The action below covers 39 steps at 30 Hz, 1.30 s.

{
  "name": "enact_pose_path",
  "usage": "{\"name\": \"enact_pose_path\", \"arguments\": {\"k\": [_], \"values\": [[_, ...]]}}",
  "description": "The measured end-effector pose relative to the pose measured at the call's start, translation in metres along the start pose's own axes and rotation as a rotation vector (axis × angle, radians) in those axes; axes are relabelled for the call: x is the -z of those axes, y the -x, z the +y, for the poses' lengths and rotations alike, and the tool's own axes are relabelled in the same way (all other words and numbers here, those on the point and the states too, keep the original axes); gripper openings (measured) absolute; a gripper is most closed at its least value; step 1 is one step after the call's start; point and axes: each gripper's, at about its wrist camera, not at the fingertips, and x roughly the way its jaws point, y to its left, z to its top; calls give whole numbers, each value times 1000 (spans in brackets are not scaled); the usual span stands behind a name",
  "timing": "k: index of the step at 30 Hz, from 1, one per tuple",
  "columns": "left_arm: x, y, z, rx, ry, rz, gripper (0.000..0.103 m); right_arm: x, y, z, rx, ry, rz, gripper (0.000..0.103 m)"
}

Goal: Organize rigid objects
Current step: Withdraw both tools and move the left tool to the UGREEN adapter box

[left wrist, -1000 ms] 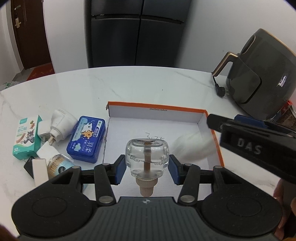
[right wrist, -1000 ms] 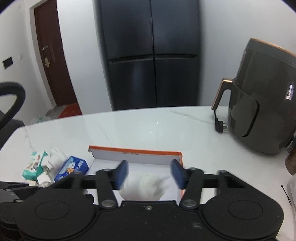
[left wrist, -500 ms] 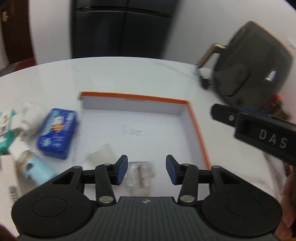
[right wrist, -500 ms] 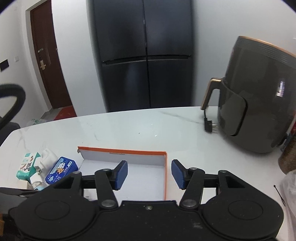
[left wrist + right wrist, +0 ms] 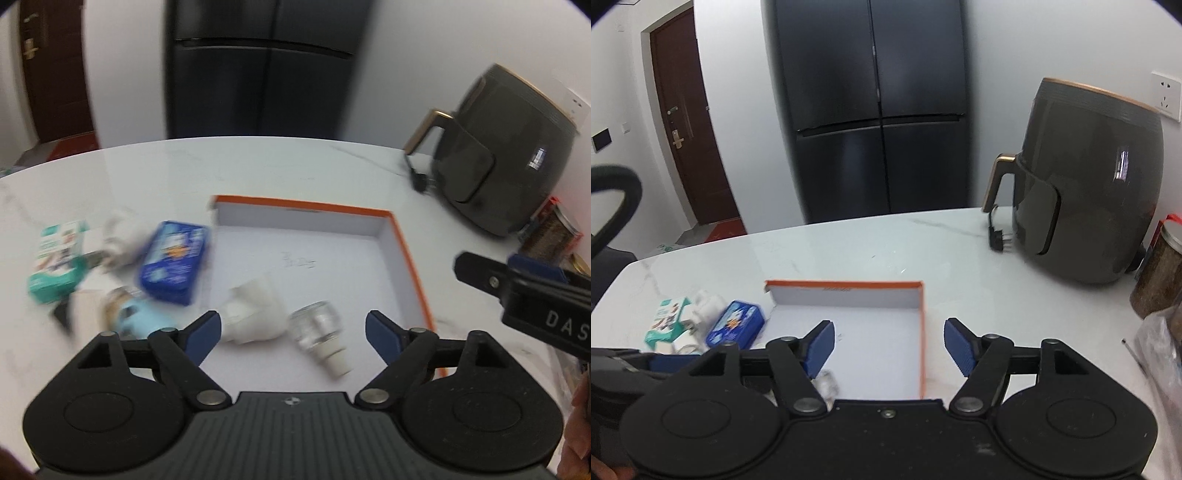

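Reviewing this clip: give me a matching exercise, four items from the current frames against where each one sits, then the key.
Items:
1. clear bottle
2. blue tin
3. air fryer
4. white plug-in unit

Places:
A. table's far right
B. in the orange-edged box, on its side, toward its right wall
C. on the table, just outside the box's left wall
D. in the box, left of the bottle

Pairs: 1-B, 2-C, 3-A, 4-D

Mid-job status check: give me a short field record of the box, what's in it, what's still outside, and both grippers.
box: orange-edged box, open, on white table
inside box: clear bottle lying on its side; white plug-in item beside it
outside, left of box: blue tin, green-white carton, light blue container
left gripper: open, empty
right gripper: open, empty
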Motion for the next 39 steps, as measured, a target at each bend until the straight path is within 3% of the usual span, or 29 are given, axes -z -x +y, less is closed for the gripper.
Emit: {"name": "enact_pose_path", "arguments": {"k": [5, 22, 32, 39], "values": [[12, 28, 31, -79, 20, -23, 94, 13, 8, 23, -49, 0, 25, 83], [42, 74, 130, -225, 178, -29, 95, 30, 6, 123, -217, 106, 72, 83], [52, 73, 154, -241, 210, -6, 95, 37, -3, 147, -252, 119, 111, 83], [50, 45, 163, -187, 238, 21, 95, 41, -4, 150, -238, 122, 123, 83]]}}
